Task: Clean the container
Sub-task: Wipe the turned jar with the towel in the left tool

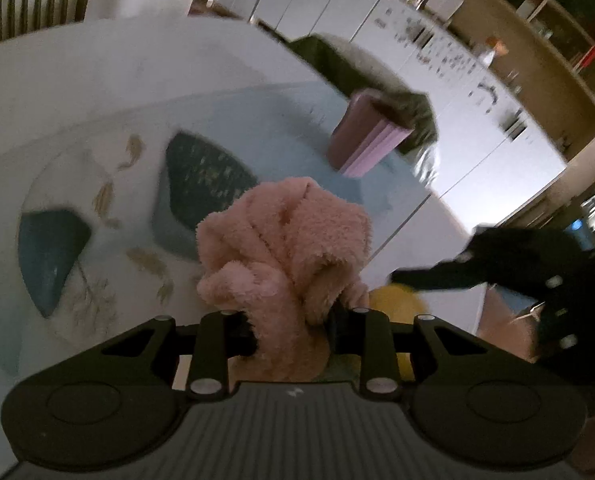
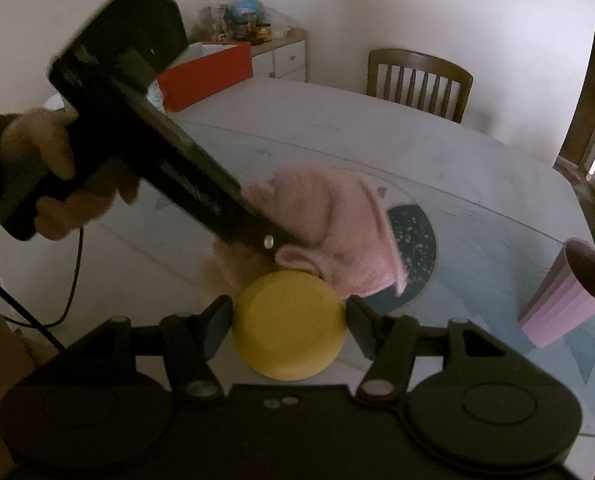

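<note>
A yellow round container (image 2: 287, 340) sits tipped toward the camera between the fingers of my right gripper (image 2: 289, 320), which is shut on its sides. In the left wrist view only a yellow sliver of the container (image 1: 393, 300) shows, beside the right gripper's dark finger (image 1: 425, 278). My left gripper (image 1: 293, 322) is shut on a fluffy pink cloth (image 1: 289, 240) that bunches up above its fingers. From the right wrist view, the left gripper (image 2: 271, 242) slants down from the upper left, held by a hand (image 2: 53, 168), and the pink cloth (image 2: 345, 224) hangs against the container's far edge.
A ribbed purple cup (image 2: 565, 292) stands on the table at the right, also seen as the purple cup (image 1: 369, 136). The table (image 2: 377, 136) has a patterned light cover. A red box (image 2: 205, 76) lies at the far left and a wooden chair (image 2: 417, 80) stands behind.
</note>
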Demonstrator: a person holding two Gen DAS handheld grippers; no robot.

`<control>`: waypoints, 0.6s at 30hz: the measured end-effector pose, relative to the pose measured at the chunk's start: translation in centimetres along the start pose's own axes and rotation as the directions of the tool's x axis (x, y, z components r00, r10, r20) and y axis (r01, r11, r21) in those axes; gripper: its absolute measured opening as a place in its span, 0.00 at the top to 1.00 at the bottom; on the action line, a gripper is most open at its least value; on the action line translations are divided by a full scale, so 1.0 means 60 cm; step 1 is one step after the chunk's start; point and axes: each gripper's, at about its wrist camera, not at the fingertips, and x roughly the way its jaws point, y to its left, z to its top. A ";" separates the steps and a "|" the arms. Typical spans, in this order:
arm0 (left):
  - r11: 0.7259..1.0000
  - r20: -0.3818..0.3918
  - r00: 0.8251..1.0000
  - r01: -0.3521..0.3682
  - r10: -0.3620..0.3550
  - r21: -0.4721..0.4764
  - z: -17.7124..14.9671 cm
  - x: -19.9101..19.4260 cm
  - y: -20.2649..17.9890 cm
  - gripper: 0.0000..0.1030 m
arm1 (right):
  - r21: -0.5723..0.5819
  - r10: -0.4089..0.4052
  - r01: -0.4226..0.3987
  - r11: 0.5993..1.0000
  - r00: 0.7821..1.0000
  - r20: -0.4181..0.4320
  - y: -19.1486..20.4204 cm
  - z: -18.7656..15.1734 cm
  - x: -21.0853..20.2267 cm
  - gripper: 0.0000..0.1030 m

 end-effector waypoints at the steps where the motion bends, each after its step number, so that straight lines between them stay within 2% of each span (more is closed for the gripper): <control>1: 1.000 -0.011 1.000 -0.004 0.004 -0.008 -0.003 0.006 0.004 0.72 | -0.001 0.002 -0.002 1.000 1.000 0.000 -0.001 -0.001 -0.001 0.40; 8: 1.000 -0.079 0.997 -0.025 0.024 -0.016 -0.023 0.033 0.028 0.72 | -0.033 0.042 -0.042 0.999 0.999 -0.012 -0.004 -0.007 -0.008 0.40; 12: 0.999 -0.090 0.995 -0.035 0.035 0.002 -0.031 0.035 0.027 0.72 | -0.173 0.081 -0.089 0.981 0.995 -0.052 0.002 0.004 -0.005 0.40; 15: 0.999 -0.090 0.995 -0.045 0.046 0.011 -0.033 0.034 0.025 0.72 | -0.289 0.116 -0.142 0.947 0.988 -0.103 0.007 0.014 -0.002 0.40; 18: 0.997 -0.084 0.994 -0.067 0.069 0.024 -0.034 0.032 0.019 0.72 | -0.313 0.136 -0.175 0.933 0.980 -0.142 0.003 0.025 0.004 0.40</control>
